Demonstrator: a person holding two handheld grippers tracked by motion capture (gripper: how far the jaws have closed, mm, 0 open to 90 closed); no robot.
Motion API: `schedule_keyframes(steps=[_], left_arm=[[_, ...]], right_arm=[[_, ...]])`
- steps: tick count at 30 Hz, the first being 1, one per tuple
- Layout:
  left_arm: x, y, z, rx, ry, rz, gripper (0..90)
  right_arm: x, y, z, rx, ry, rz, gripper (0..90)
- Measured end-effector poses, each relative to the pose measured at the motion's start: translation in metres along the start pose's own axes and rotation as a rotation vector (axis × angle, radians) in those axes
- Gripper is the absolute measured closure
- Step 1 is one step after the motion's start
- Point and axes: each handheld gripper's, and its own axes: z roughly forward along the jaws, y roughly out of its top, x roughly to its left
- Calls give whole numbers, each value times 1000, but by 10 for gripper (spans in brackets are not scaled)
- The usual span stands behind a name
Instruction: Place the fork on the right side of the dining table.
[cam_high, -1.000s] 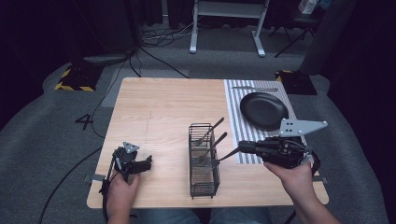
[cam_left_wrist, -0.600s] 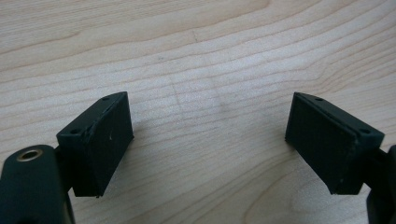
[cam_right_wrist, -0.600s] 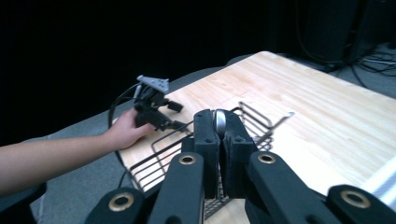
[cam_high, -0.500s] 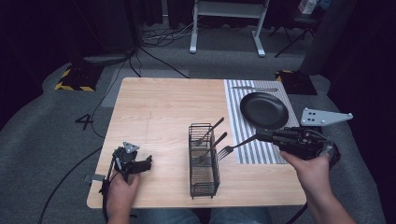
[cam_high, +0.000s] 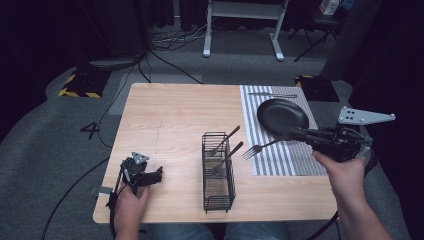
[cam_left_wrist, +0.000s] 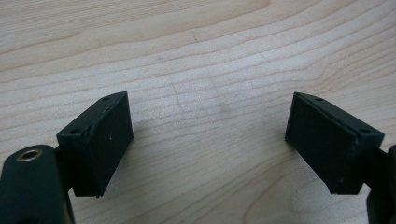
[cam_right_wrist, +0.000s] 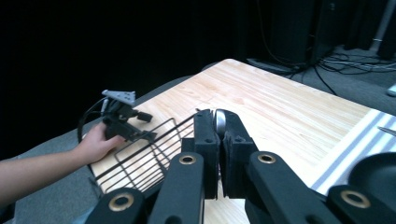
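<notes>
1. While the right gripper (cam_high: 296, 134) is clamped shut on the handle of a fork (cam_high: 262, 147), the fork juts level from the jaws, tines towards the rack (cam_high: 217, 172), over the striped mat (cam_high: 280, 160) just beside the pan (cam_high: 281, 115).
2. Long axis: roughly across the table, in line with the gripper.
3. Left gripper (cam_high: 150, 176): jaws wide apart, empty, resting on the table (cam_high: 175, 115), well apart from the fork.
4. Writing: a "4" on the floor (cam_high: 90, 131).
</notes>
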Motion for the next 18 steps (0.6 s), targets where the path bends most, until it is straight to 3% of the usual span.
schedule_keyframes(steps=[18], left_arm=[[0,0,0,0,0,0,150]], right_arm=[[-58,-9,-10,-2,-153,101,871]])
